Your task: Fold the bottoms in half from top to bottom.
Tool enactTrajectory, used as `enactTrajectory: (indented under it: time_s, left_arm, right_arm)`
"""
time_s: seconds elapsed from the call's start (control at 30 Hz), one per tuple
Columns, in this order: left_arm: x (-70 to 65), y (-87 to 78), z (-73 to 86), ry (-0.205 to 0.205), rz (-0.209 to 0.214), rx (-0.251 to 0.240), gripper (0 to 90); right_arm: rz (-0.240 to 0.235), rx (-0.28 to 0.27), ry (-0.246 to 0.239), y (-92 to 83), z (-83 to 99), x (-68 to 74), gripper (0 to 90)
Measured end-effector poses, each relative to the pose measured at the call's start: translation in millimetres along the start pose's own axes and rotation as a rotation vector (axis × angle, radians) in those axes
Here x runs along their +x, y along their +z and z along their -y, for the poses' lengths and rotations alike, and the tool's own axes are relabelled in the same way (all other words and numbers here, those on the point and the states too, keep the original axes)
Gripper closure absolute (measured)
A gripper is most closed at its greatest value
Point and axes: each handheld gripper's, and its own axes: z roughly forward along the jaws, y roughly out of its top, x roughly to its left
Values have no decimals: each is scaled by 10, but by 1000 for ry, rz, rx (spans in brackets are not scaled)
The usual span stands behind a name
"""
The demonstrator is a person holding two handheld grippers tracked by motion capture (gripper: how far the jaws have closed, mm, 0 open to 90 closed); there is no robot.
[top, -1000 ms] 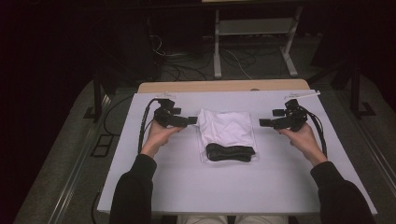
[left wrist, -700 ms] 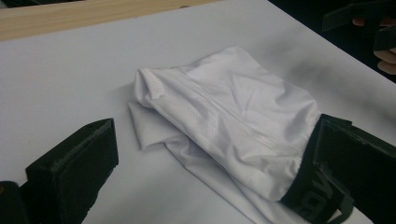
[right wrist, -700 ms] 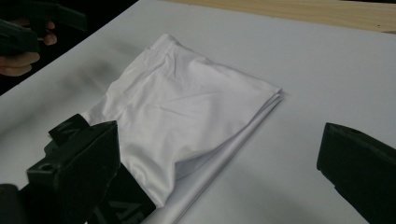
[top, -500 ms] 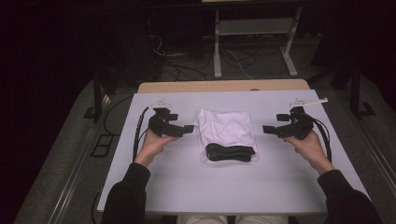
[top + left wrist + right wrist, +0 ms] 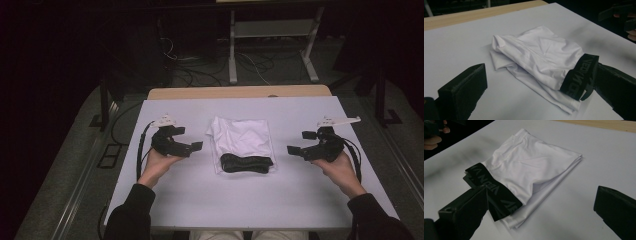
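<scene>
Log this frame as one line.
left gripper: open, beside garment | right gripper: open, beside garment | folded white garment: flat on table, untouched

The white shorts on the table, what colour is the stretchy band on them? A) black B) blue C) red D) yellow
A, because the folded white shorts end in a black waistband with pale letters on it, at the edge nearest the person; the left gripper and the right gripper sit open on either side, not touching them.
</scene>
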Motion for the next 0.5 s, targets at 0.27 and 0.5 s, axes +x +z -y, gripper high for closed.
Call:
enactTrajectory:
  time_s: [0.27,0.5]
  left_arm:
    - [-84,-132,143,11,-1,-17,0]
    - [-102,-220,297,7,-10,-36,0]
  right_arm:
    - [6,3,-5,-100,153,63,0]
    - [19,-9,-4,-182,267,91,0]
